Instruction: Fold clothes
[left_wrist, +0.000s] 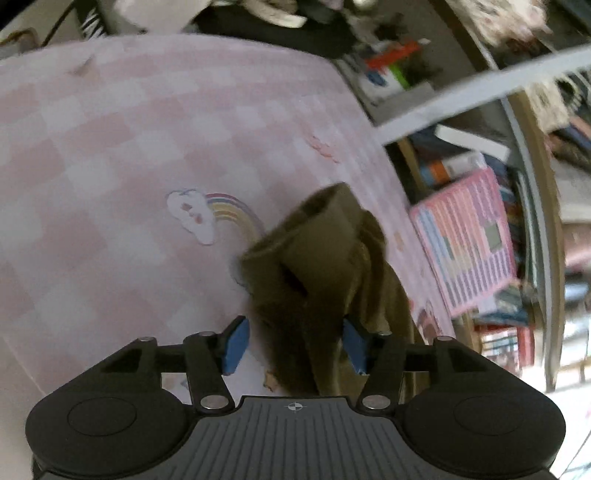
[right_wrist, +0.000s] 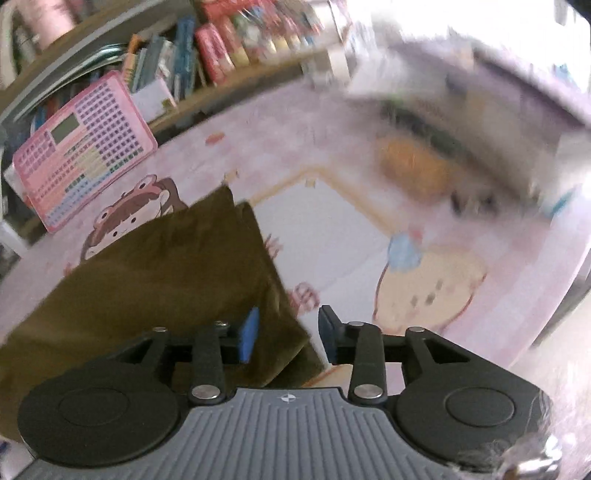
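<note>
2 grippers work 1 garment here — an olive-green soft cotton piece of clothing (left_wrist: 321, 266) lying on the pink checked bedsheet printed with cartoon figures (left_wrist: 110, 147).

The left gripper (left_wrist: 295, 345) has its jaws spread wide, and a bunched, rumpled length of the cloth runs up between them; it brushes the blue pad on one side, but nothing is pinched. Ahead of those jaws the fabric ends in a rolled, tube-like opening, perhaps a sleeve or leg.

The right gripper (right_wrist: 288, 334) is also parted wide. A flat corner of the same garment (right_wrist: 166, 273) lies between and just under its jaws, the rest spreading away to one side — smooth there, not crumpled.

This looks like an early stage: spreading or re-gripping before a fold. Next, each gripper probably needs to close on an edge and pull the bunched end flat.
</note>
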